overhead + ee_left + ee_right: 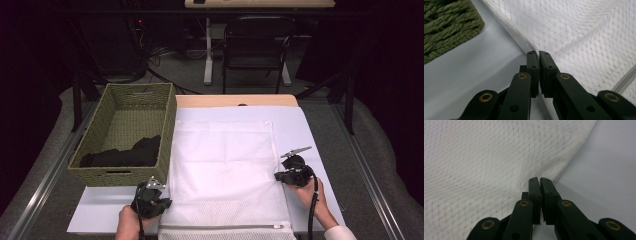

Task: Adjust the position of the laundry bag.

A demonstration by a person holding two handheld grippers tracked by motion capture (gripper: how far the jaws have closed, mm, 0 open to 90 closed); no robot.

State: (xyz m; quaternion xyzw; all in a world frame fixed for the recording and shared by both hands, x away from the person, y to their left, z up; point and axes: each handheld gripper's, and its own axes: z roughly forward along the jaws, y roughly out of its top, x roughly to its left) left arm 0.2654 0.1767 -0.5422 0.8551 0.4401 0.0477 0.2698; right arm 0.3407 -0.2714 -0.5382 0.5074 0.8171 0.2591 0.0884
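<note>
Down at the near end of the white mesh bag, its zipper runs along the edge. The left gripper pinches the bag's left edge, jaws squeezed together. The right gripper pinches the bag's right edge the same way. Left of the bag sits a green basket with black cloth inside.

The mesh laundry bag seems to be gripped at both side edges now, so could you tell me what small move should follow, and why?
Probably lift both edges together. The left gripper and right gripper are each shut on a side edge of the mesh bag, which lies flat with its zipper closed; the black clothing waits in the basket.
</note>
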